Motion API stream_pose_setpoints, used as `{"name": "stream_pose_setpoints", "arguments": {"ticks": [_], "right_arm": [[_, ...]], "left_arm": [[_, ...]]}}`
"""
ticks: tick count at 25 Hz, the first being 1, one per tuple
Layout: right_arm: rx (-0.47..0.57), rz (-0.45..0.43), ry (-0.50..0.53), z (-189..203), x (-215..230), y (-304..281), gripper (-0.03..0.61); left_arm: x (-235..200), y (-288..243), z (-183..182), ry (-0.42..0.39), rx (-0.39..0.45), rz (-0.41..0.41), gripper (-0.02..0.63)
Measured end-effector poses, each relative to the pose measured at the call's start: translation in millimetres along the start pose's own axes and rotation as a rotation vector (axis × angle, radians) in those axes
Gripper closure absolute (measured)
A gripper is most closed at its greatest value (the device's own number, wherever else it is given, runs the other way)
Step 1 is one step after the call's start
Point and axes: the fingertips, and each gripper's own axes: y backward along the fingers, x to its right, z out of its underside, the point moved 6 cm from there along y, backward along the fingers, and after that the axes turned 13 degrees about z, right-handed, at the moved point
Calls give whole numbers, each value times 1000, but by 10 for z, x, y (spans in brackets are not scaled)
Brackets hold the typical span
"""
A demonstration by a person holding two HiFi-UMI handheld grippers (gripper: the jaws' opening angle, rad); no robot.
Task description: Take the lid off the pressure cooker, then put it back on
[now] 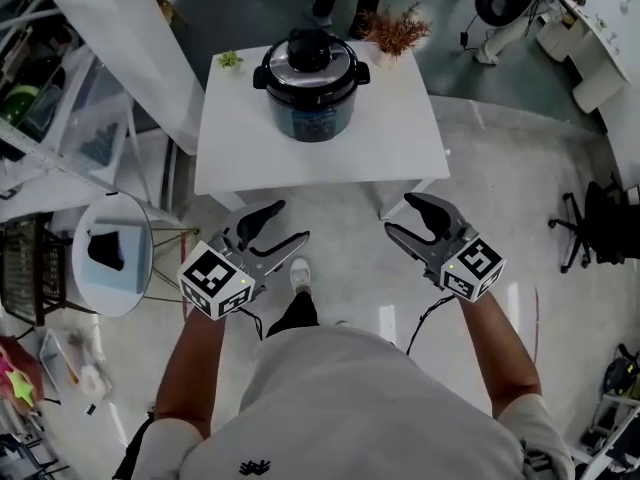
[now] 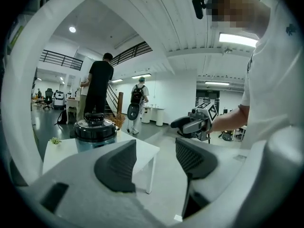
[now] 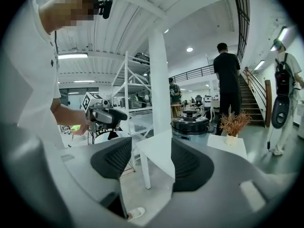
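Head view: a round pressure cooker [image 1: 311, 88] with a dark blue body and black side handles stands on a white square table [image 1: 330, 158], toward the far edge and about midway between its left and right edges. Its steel-and-black lid [image 1: 310, 60] sits on the pot, with a thick black knob [image 1: 310, 40] at its centre. A small green plant [image 1: 229, 60] stands at the table's far left corner and a dried reddish-brown plant [image 1: 397, 30] in a white pot at the far right corner, both apart from the cooker.

The person stands short of the table's near edge. The left gripper [image 1: 288, 222] and the right gripper [image 1: 400, 216] are held out over the glossy pale floor [image 1: 480, 198], well apart from the cooker and from each other. Each gripper's own view shows its two ribbed dark pads spread apart with nothing between them, only the table and cooker in the distance, so both are empty.

By my reading, the task is at its approach: the lid is on and nothing has touched it. The next move seems to call for bringing both grippers over the near edge to the cooker. One could then take the knob or the lid's rim while the other steadies the body. A pressure-cooker lid probably needs a twist to unlock before it will lift.
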Motion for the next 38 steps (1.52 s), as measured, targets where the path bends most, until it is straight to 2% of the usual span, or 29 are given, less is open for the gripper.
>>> {"name": "stream_pose_setpoints", "arguments": {"ticks": [9, 20, 27, 38], "right_arm": [[-17, 57, 25, -399, 433, -1021, 309], [-6, 95, 21, -639, 886, -1714, 318], [9, 32, 60, -837, 1287, -2201, 318], [-2, -128, 126, -1064, 1869, -2999, 316]], "left_arm": [[-1194, 87, -267, -37, -2, 67, 351], [-2116, -27, -454, -57, -4, 98, 353], [-2650, -283, -615, -60, -17, 67, 351], [-3365, -780, -841, -59, -68, 0, 348]]}}
